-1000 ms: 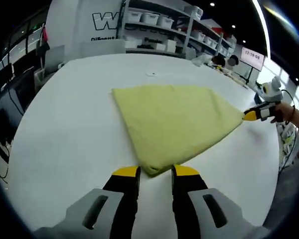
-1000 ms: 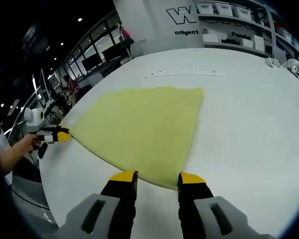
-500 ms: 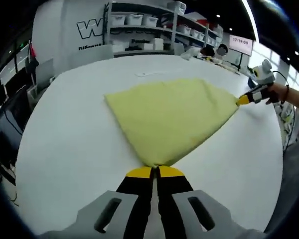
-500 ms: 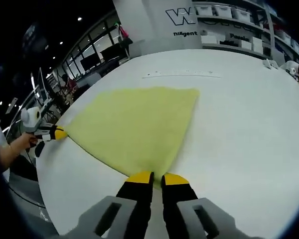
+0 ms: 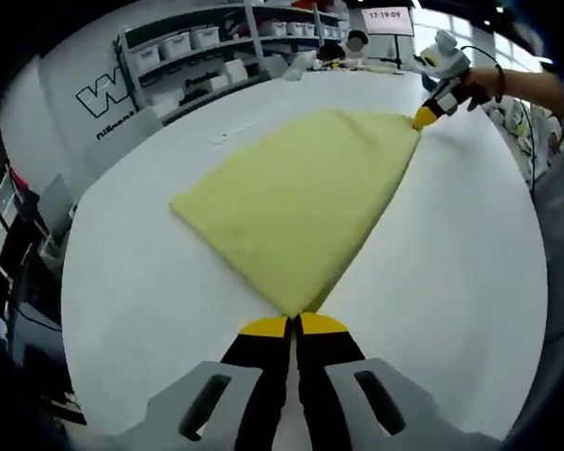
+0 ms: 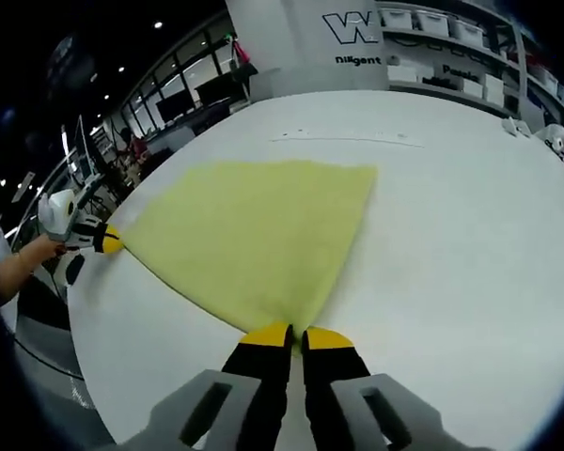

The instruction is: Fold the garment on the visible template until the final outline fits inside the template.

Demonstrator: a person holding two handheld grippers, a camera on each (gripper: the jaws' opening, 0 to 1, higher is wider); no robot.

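The yellow cloth [image 5: 296, 197] lies flat on the big white table [image 5: 451, 263]. The left gripper [image 5: 293, 325] at 6 o'clock is pinched tight on one corner. The right gripper [image 6: 289, 334] is pinched tight on another corner, with the first one seen at 9 o'clock.

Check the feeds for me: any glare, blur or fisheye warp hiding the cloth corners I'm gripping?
Left gripper view: even light, no glare; the yellow cloth is sharp at the left gripper, and the table edge bows from the fisheye. Right gripper view: the cloth is crisp at the right gripper; the background left is dim.
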